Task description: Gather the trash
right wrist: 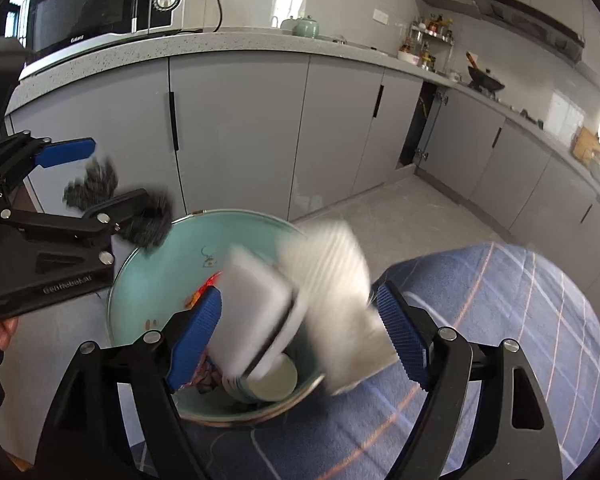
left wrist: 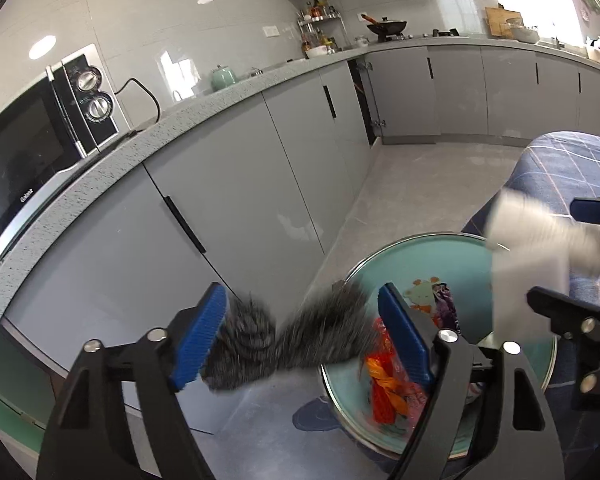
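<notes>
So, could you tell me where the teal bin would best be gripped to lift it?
Probably the teal bin by its thin rim, from above on the side facing the cabinets, one finger inside, one outside. It stands upright and open-topped; the opposite side is crowded by the blue checked cloth.

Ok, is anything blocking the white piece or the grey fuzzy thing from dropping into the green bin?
Nothing visible does. The white piece sits between the open right claw fingers above the green bin. The grey fuzzy thing hangs at the rim, partly outside.
</notes>
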